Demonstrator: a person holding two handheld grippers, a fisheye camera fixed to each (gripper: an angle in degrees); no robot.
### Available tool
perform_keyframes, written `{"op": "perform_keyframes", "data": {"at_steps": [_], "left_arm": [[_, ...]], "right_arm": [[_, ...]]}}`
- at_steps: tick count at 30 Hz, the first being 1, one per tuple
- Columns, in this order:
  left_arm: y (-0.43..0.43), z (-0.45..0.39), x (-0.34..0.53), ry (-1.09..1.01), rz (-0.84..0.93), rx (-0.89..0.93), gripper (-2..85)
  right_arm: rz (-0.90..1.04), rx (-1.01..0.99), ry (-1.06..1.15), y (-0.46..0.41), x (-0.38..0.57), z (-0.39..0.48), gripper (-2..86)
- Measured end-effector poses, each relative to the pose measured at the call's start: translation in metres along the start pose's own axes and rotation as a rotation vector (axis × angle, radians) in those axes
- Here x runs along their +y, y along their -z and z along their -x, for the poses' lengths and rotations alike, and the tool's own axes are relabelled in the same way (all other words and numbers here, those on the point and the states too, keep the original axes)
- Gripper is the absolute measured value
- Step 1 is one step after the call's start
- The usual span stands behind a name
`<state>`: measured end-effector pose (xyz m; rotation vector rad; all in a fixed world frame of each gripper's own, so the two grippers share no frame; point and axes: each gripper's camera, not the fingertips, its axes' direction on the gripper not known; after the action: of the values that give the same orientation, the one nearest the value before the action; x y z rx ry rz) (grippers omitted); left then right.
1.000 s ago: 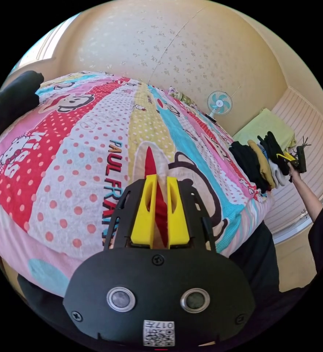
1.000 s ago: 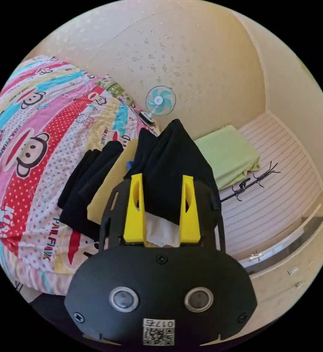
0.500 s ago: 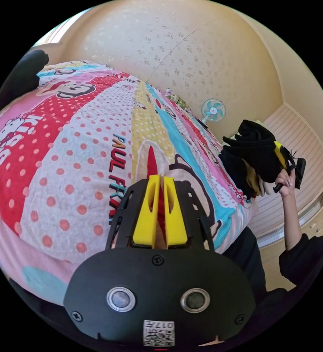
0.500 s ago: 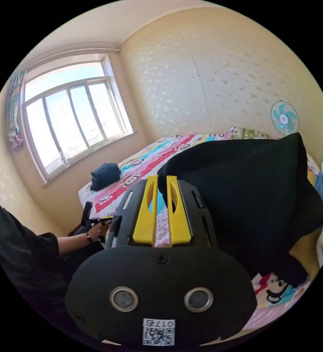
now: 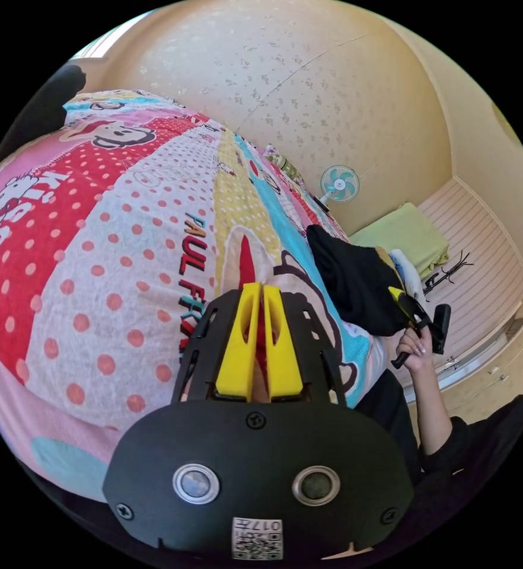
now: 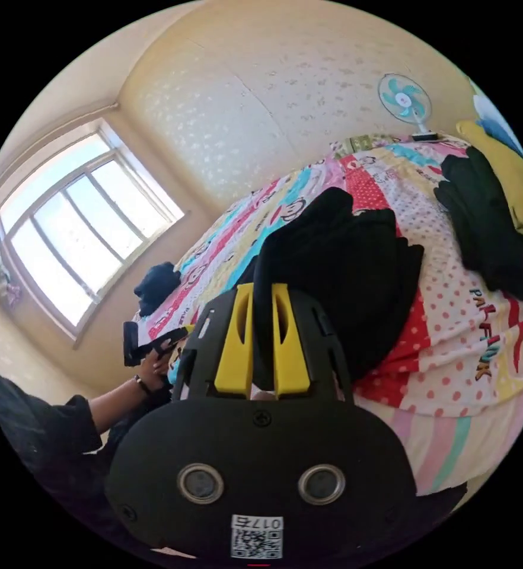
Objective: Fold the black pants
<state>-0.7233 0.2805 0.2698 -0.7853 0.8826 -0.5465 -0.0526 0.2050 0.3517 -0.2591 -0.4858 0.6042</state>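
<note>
Right gripper (image 6: 262,296) is pinching bunched black pants (image 6: 344,278); left gripper (image 5: 260,296) is hovering closed, empty.
Small pinch, so cloth may be slipping out.

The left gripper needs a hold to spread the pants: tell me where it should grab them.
Probably the bunched far edge of the black pants, opposite the corner clamped in the right gripper. They lie crumpled on the bed, so the left gripper should come low over the sheet and pinch that raised fold.

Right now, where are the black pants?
The black pants lie bunched on the cartoon bedspread near the bed's edge, with the right claw shut on their near end. A pile of other clothes sits beside them, toward the fan.
</note>
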Motion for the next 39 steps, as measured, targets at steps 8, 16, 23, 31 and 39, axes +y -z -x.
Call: {"op": "perform_keyframes", "data": {"at_steps": [8,16,23,31,39], "left_arm": [[0.009,0.015,0.024,0.049,-0.046,0.308,5.7],[0.074,-0.051,0.049,0.025,-0.402,0.057,6.7],[-0.028,-0.194,-0.023,-0.304,0.012,0.058,13.4],[-0.191,-0.187,-0.023,-0.132,0.477,-0.190,9.1],[-0.180,-0.338,0.102,-0.541,0.420,0.177,-0.2]], "right_arm": [[0.134,-0.543,0.313,0.072,0.037,-0.020,3.1],[-0.421,-0.164,-0.363,0.134,0.007,-0.177,8.4],[-0.190,0.170,-0.305,0.046,-0.067,-0.151,8.7],[-0.388,-0.045,-0.427,0.075,-0.074,-0.205,4.3],[-0.228,0.011,-0.324,0.072,-0.150,-0.146,16.0]]}}
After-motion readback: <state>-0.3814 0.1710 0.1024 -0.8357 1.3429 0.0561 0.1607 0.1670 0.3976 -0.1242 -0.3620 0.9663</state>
